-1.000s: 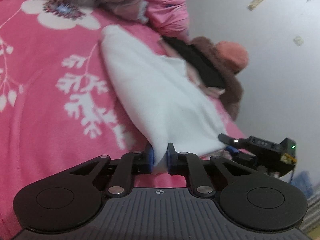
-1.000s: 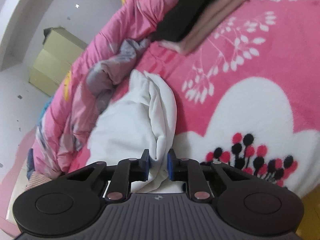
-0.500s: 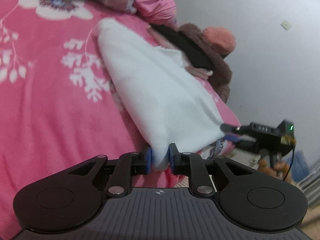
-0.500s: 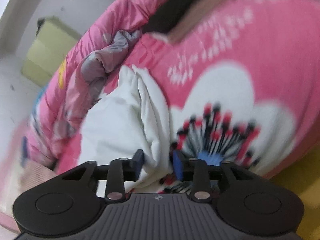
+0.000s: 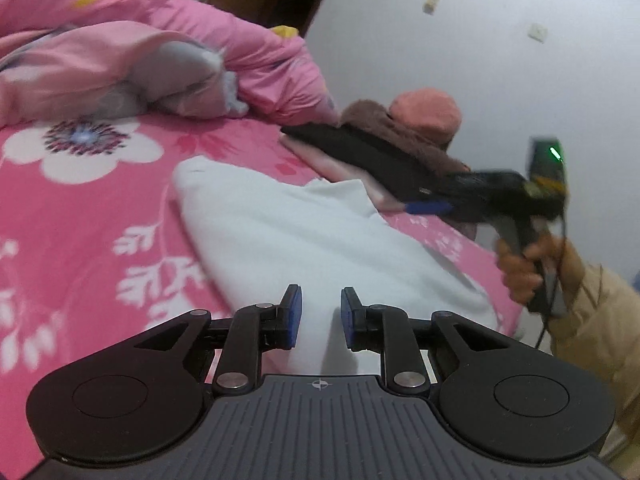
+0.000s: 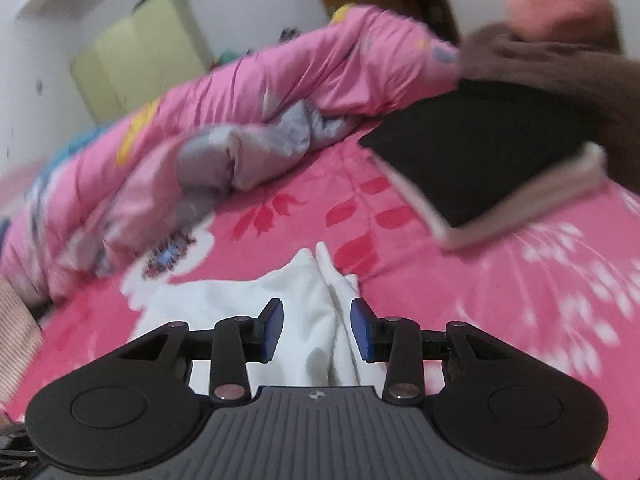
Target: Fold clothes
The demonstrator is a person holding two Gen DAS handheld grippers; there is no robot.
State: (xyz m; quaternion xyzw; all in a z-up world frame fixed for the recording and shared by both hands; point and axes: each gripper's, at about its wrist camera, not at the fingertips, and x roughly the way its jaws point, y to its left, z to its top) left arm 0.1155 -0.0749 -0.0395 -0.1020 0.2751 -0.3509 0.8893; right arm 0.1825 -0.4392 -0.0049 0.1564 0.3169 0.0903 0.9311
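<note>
Letting go cleanly is the step in hand, judging by how the tongs stand. The left tongs have just been opening: their blue pads are parted with the folded white cotton garment lying between them, the cloth no longer pinched. The right tongs have also just been opening and stand wider, the garment's bunched edge between the pads but touching neither. The garment lies flat on the pink flower-print fleece bedspread, stretching ahead of the left tongs; seen from there, the right tongs are off its far right corner.

To do this well, I would draw each pair of tongs straight back along its own line, low and slow, so no pad snags a layer and drags the fold open. Beyond the right tongs, well apart from them, sits a stack of folded clothes with a black piece on top; a crumpled pink quilt lies ahead and to their left. Keep the white piece clear of both.
</note>
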